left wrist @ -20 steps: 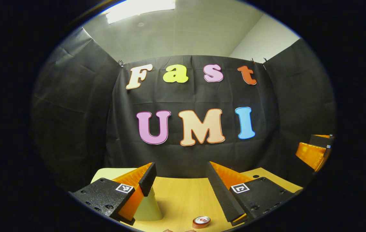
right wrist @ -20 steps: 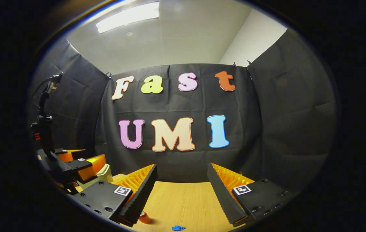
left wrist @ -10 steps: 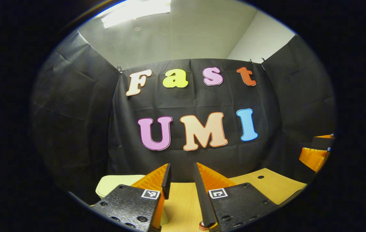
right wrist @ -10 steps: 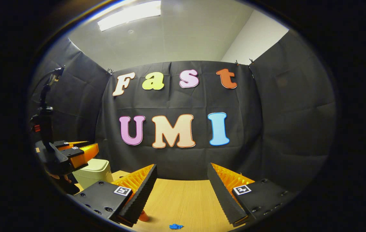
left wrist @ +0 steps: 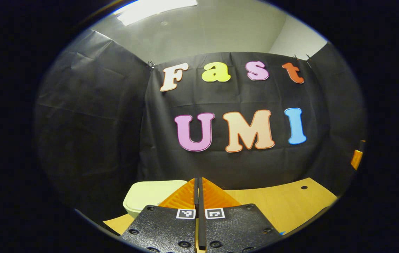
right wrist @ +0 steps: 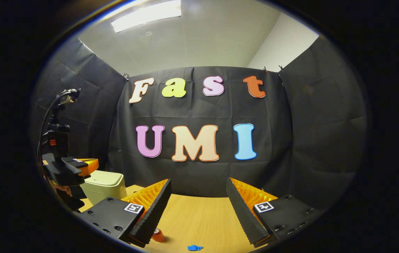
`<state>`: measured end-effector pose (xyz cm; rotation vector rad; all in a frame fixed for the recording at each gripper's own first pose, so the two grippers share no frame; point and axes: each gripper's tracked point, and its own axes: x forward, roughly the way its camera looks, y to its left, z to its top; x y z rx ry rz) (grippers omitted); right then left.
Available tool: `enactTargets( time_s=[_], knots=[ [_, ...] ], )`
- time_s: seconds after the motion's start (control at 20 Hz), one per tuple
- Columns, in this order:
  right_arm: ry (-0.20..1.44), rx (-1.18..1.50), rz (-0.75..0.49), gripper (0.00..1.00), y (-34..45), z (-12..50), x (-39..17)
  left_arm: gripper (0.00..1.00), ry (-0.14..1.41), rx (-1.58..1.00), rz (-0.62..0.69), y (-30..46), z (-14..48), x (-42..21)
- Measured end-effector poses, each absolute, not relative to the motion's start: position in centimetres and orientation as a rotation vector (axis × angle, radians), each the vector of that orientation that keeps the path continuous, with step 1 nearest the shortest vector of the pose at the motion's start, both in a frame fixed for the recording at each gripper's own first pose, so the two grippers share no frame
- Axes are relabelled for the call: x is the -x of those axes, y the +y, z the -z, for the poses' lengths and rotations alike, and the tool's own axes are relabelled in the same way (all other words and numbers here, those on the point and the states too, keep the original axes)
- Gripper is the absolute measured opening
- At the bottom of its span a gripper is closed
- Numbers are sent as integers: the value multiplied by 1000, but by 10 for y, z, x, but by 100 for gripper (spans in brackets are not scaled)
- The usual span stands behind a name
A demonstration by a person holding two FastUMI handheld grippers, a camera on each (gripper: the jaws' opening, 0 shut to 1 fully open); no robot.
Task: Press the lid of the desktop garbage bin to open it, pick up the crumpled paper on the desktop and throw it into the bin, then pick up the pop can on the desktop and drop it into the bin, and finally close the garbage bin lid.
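Both grippers hover over the table, bin lid down.

In the left gripper view, the left gripper (left wrist: 198, 182) has its fingers pressed together on nothing, the pale garbage bin (left wrist: 150, 196) just beyond. In the right gripper view, the right gripper (right wrist: 197, 196) is spread wide; what looks like the pop can (right wrist: 157, 235) lies partly hidden behind its left finger, on the wooden table (right wrist: 199, 218).

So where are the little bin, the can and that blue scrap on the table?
garbage bin (right wrist: 103, 184): right gripper view, on its front wall under the lid.
pop can (right wrist: 157, 235): right gripper view, on its side, partly behind the fingers.
blue scrap (right wrist: 194, 248): right gripper view, its middle, lying on the desktop.
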<state>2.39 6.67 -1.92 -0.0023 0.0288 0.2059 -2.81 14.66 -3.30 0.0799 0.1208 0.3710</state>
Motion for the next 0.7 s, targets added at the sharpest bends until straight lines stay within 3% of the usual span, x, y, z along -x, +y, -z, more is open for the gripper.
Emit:
enactTargets(
  time_s=[0.7],
  knots=[
    [128,27,-181,99,65,57,-30,0,299,-43,-540,241,110,27]
  ],
)
